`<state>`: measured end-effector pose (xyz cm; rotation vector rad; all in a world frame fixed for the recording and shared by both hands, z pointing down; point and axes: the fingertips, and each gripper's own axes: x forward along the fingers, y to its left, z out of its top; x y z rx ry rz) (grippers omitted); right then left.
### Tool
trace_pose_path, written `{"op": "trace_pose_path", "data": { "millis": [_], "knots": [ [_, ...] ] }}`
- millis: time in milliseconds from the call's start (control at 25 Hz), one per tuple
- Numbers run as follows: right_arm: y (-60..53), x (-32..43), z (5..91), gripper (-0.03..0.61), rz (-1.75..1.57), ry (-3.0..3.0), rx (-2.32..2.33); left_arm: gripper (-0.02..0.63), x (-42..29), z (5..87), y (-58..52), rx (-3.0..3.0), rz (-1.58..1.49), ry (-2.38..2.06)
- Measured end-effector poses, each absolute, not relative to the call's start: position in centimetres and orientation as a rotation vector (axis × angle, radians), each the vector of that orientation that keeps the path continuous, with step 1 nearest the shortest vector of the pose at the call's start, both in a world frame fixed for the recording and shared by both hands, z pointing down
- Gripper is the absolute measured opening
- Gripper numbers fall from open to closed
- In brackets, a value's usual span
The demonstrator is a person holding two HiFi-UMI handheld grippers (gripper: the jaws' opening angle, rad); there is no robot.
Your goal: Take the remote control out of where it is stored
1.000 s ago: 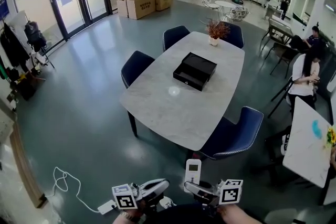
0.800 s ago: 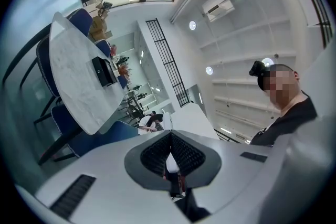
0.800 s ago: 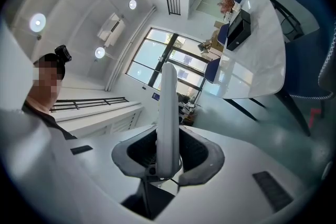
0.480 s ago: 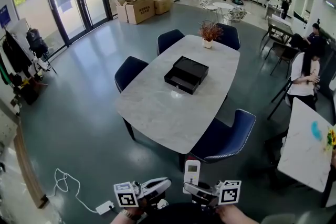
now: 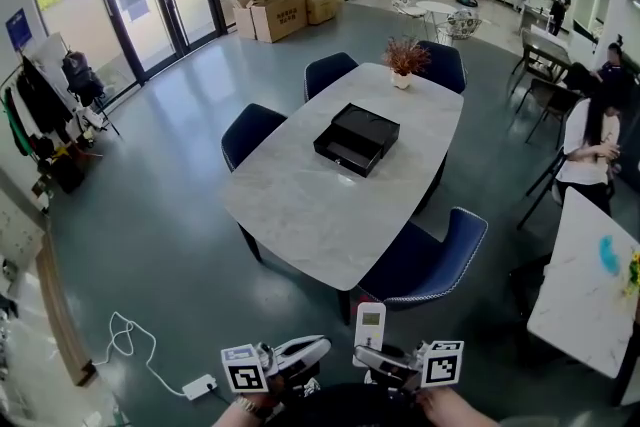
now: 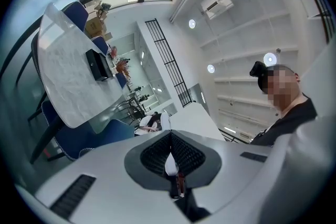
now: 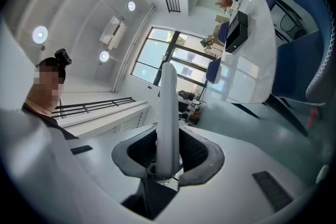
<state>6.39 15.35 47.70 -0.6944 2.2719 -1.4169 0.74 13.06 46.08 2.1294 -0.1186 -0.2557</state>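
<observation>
Floor cable (image 5: 125,345): found loose on the floor at 9 o'clock of the left gripper, well apart from it.

Left gripper (image 5: 318,347): seen low in the head view, pointed toward 3 o'clock. In its own view (image 6: 170,152), jaws found pressed together with nothing gripped.

Table (image 5: 300,215): stood at 12 o'clock of both grippers, well apart and out of reach as judged.

Black box (image 5: 357,139): lay on the table toward its far half, drawer pulled out toward 7 o'clock. Contents too small to make out.

Remote control (image 5: 369,327): found clear of the box and well apart from it, held upright. Long axis ran from 6 to 12 o'clock, screen end at 12, lower end down in the right gripper. Seen edge-on in the right gripper view (image 7: 168,113), rising straight up from between the pads.

Right gripper (image 5: 368,356): pinching the lower end of the remote control, jaws held partly apart by its body (image 7: 168,155).

Governing relation: remote control already in the right gripper; left gripper just beside it at 9 o'clock, not touching.

Assessment: removal judged complete. Grip taken low on a tall upright item; tipping judged the main risk in any further carry.
</observation>
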Motion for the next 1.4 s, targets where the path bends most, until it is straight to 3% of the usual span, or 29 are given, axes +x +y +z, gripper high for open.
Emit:
{"op": "trace_pose_path", "data": {
  "millis": [1400],
  "knots": [
    [15.7,8.2,48.1,0.112,-1.418,2.292,-0.675,0.006,3.3,46.6,13.9,2.144,-0.207,-0.124]
  ]
}}
